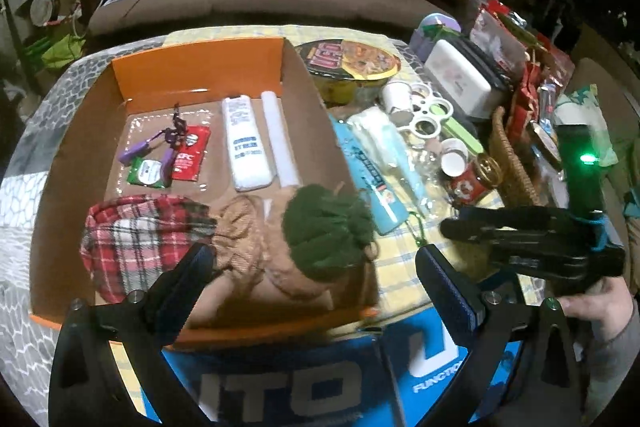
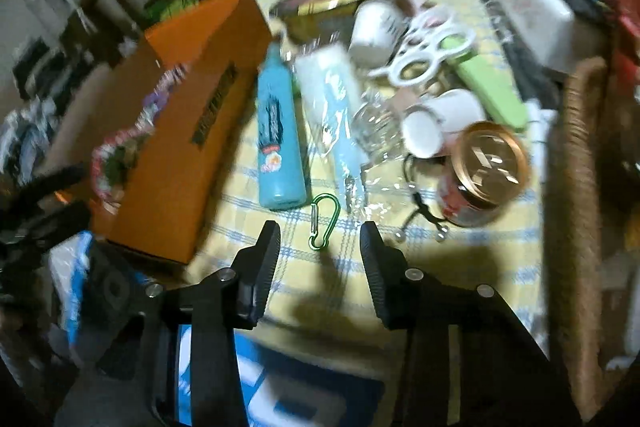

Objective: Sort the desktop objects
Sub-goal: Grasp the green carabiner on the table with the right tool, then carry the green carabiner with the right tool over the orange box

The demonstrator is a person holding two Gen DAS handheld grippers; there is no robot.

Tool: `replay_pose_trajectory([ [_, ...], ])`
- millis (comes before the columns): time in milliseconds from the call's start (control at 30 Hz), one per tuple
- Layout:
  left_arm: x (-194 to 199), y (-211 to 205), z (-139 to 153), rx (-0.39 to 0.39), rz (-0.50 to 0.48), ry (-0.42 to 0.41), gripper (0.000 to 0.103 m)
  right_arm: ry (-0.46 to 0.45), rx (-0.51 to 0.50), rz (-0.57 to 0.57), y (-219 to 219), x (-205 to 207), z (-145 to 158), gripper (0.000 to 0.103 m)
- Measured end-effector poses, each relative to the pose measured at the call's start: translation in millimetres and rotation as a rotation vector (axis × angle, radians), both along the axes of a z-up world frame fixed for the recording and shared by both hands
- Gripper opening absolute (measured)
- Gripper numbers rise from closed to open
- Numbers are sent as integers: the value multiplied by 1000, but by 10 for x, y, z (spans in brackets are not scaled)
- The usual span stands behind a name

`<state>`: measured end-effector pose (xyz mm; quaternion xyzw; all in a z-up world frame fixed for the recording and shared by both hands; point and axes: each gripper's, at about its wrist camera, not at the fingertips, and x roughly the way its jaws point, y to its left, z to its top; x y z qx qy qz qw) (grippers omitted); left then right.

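Observation:
My left gripper (image 1: 314, 267) hangs open over the near end of the orange cardboard box (image 1: 200, 63). A tan knitted hat (image 1: 244, 231) with a green pompom (image 1: 326, 223) lies below, between its fingers, which do not touch it. My right gripper (image 2: 320, 239) points down at the checked tablecloth. A small green carabiner (image 2: 322, 225) lies between its fingertips, with a gap on both sides. A blue bottle (image 2: 278, 143) lies beside the box. In the left wrist view the right gripper (image 1: 452, 227) is at the right, held by a hand (image 1: 592, 303).
The box also holds a plaid cloth (image 1: 132, 239), white tubes (image 1: 246, 143) and small packets (image 1: 188, 159). On the table lie a gold-lidded jar (image 2: 488, 163), white cups (image 2: 436, 123), a white ring holder (image 2: 424, 47) and a noodle bowl (image 1: 352, 61). A wicker basket (image 2: 580, 187) stands at the right.

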<state>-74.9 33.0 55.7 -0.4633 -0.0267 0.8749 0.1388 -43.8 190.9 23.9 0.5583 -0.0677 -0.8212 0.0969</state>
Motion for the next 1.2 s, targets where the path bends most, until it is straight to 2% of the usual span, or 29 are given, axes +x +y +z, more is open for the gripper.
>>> replay_pose_trajectory([
  [200, -13, -19, 11, -2, -14, 4, 103, -112, 60, 11, -157, -273, -270, 37],
  [400, 12, -18, 22, 18, -35, 8, 103, -133, 164, 31, -346, -327, -314, 37],
  [467, 11, -29, 15, 18, -31, 4, 103, -127, 247, 62, -465, -298, -336, 34],
  [500, 11, -38, 14, 19, -29, 2, 103, -124, 270, 78, -518, -282, -335, 29],
  [533, 11, -51, 13, 22, -27, 1, 103, -128, 254, 88, -551, -268, -328, 18],
  [633, 27, -93, 36, 26, -22, 0, 103, -122, 227, 84, -556, -225, -307, 18],
  [733, 51, -118, 92, 18, -25, 6, 103, -83, 71, 35, -404, -123, -150, 18],
  [933, 69, 91, 229, -1, -66, 1, 103, 42, -98, -28, 12, 236, 524, 18],
  [1067, -25, 521, 204, 80, -141, -97, 103, 117, -161, -74, 398, 391, 981, 18],
  [1200, -259, 983, -17, 112, -150, -233, 103, 157, -184, -120, 738, 578, 1178, 18],
])
